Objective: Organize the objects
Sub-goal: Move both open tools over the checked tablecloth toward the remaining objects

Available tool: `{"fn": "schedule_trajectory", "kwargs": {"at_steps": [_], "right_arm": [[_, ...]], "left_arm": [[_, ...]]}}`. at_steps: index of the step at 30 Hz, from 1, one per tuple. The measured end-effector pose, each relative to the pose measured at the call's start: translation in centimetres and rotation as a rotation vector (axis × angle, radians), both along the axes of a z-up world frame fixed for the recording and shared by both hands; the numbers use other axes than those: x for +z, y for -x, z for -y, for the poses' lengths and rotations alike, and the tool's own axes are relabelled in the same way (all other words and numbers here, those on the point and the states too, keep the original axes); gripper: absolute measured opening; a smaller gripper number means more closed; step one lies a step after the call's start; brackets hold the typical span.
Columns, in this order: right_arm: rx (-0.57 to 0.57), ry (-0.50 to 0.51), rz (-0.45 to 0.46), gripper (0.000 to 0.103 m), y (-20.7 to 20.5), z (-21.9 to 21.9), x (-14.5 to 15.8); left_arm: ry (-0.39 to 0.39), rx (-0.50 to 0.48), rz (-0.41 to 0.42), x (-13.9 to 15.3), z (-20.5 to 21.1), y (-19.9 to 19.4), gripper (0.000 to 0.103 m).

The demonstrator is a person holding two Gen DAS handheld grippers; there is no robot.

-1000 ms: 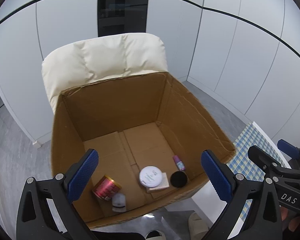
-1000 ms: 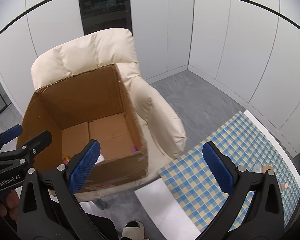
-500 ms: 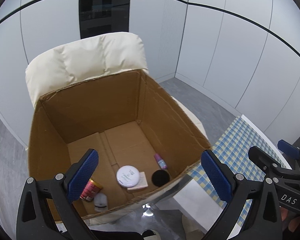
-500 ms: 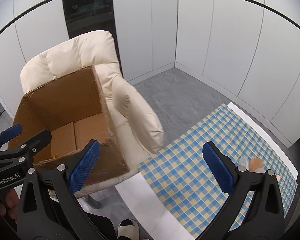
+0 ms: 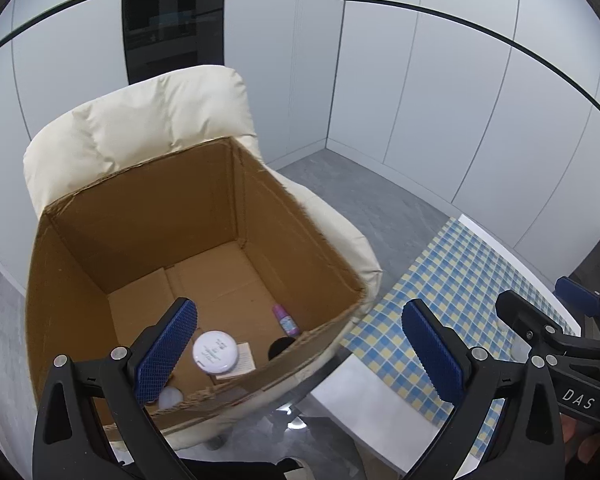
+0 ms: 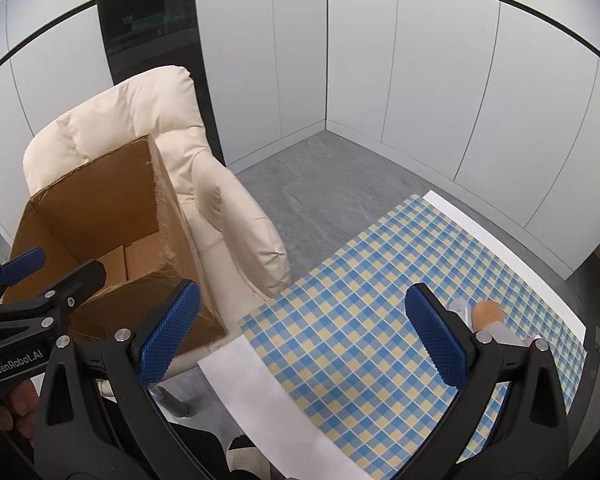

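Two black plastic clamp-style grippers, left gripper (image 5: 300,350) marked "GenRobot.AI", right gripper (image 6: 302,338) marked "DAS", carry ribbed blue rubber fingertip pads (image 5: 168,352) and silver screws

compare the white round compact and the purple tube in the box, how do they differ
The compact is white, round and flat, lying face up with small print on its lid; the tube is purple, slim and long, lying on its side.
The compact looks much wider than the tube.
The compact rests partly on a small card; the tube lies on bare cardboard near the box's right wall.
Both sit on the box floor, untouched by either gripper.
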State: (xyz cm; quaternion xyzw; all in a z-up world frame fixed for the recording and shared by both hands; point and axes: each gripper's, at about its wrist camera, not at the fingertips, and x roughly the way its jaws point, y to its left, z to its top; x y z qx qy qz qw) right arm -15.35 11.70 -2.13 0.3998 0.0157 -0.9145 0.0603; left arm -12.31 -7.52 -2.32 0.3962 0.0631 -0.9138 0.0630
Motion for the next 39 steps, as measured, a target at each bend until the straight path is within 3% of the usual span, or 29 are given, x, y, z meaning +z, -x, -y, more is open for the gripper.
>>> {"fn": "schedule_trajectory", "kwargs": {"at_steps": [39], "right_arm": [[-0.175,-0.003,0.004,0.103,-2.6,-10.1,-0.1]], "left_arm": [[-0.002,-0.174,0.005,-0.1,-9.8,1.9,0.102]]}}
